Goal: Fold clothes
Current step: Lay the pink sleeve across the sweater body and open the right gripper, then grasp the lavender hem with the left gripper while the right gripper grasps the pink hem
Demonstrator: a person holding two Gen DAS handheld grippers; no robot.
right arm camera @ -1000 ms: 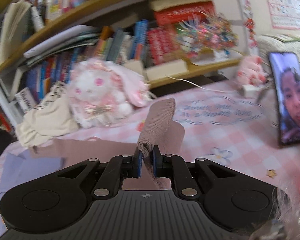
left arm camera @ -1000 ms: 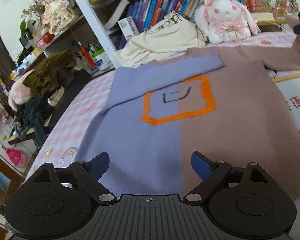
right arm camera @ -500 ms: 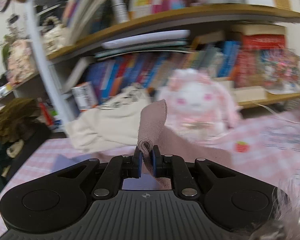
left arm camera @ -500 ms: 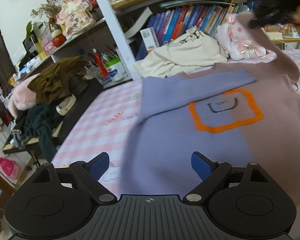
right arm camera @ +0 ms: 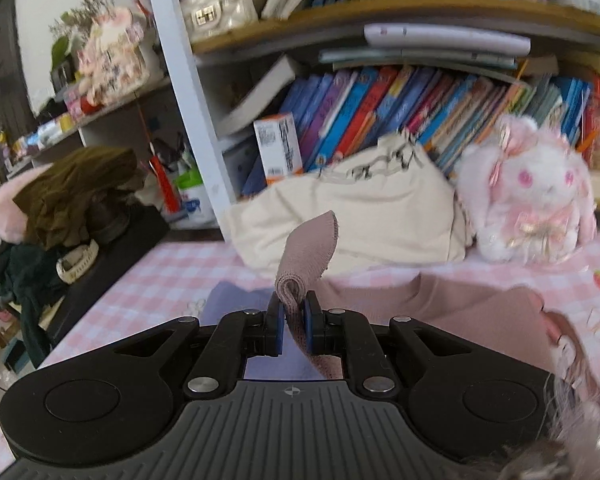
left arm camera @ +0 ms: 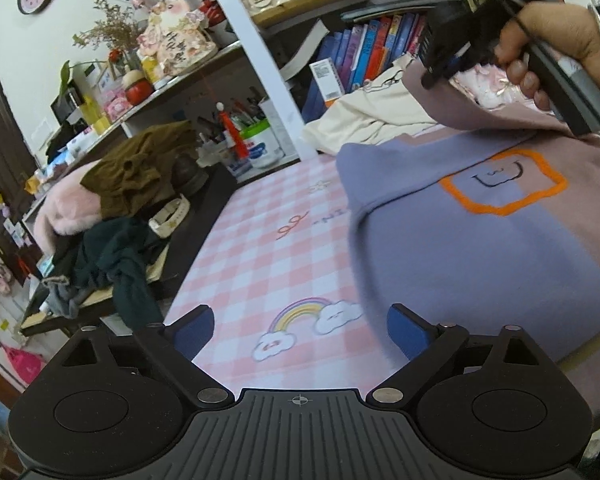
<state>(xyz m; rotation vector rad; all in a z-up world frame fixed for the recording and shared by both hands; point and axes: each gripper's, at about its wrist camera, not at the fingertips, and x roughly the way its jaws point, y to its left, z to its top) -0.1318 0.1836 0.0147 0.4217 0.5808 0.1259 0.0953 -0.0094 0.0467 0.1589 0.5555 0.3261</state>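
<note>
A sweater, half lavender and half dusty pink with an orange square outline on the chest, lies on the pink checked bed sheet. Its lavender sleeve is folded across the chest. My right gripper is shut on the cuff of the pink sleeve, which sticks up between the blue pads. In the left wrist view a hand holds that right gripper above the sweater's top, with the pink sleeve draped under it. My left gripper is open over the sheet, left of the sweater's hem, holding nothing.
A cream garment and a plush rabbit lie at the bed's far end under a bookshelf. Left of the bed a dark stand carries piled clothes. A rainbow print marks the sheet near my left gripper.
My right gripper has carried the pink sleeve leftward across the sweater's top. My left gripper has slid left, off the sweater's hem to above the bare sheet, still open.
</note>
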